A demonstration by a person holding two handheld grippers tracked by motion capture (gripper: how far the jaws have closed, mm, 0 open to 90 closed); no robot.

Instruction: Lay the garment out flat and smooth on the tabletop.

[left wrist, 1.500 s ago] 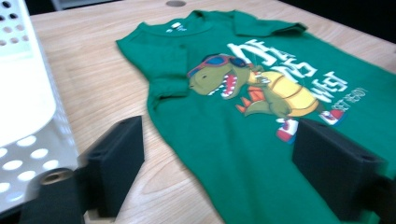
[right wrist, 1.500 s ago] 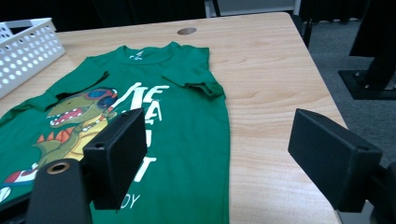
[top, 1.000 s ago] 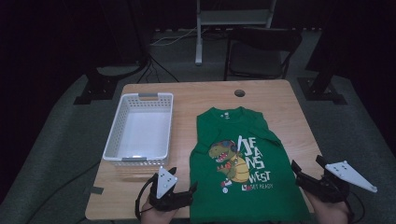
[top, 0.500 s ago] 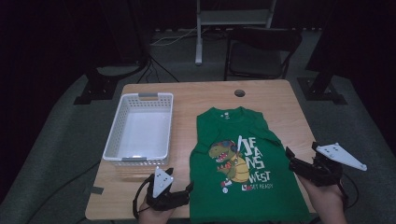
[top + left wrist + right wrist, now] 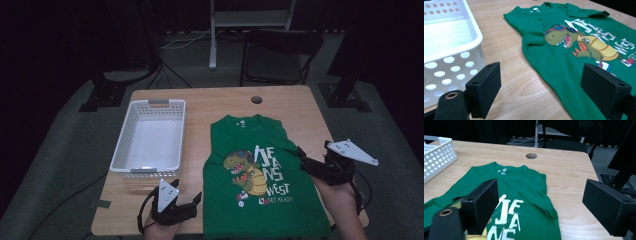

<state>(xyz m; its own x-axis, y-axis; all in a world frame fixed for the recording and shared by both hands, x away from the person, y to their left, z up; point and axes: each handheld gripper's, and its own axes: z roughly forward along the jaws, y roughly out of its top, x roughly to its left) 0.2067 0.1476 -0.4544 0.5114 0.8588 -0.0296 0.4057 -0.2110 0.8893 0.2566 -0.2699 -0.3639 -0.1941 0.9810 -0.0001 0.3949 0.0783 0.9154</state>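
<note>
On wooden table (image 5: 295,105) – green shirt (image 5: 255,200) flat, white basket (image 5: 150,137) beside; both tools spread – dark room.

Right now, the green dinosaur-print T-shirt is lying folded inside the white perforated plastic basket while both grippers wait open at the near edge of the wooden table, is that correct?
Not quite: the green dinosaur-print T-shirt lies spread flat on the wooden table, beside the white perforated plastic basket, which holds nothing, as the high view shows. The rest stands: the left gripper and the right gripper are both open at the near edge.
</note>
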